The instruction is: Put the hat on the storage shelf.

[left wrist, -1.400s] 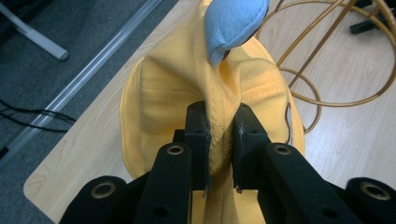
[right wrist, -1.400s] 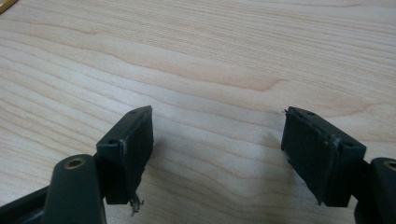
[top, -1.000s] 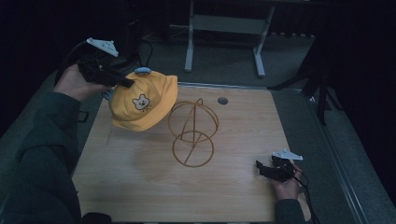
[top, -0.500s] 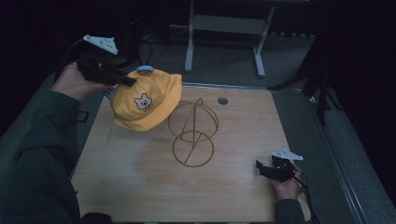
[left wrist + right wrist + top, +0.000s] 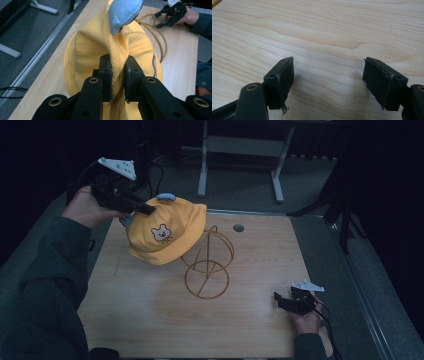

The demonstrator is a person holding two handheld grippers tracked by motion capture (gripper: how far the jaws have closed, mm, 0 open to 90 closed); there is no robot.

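Left hand-held gripper is clamped on a fold of the yellow hat, near its blue ear; the left gripper view shows fabric pinched tight between both jaws. The hat hangs above the table, at the upper left, just beside and partly over the wire hat stand, with the bear face toward the camera. Right hand-held gripper rests low at the table's right front edge, jaws wide apart with nothing between them, bare wood beneath. The step in hand looks like getting the hat onto the stand. To do it well, the hat's opening should face down and sit centred over the top loop before lowering, since a one-sided pinch lets the brim droop and catch on the wire. The stand looks light and may slide or tip, so the free right hand-held gripper could brace its base ring.
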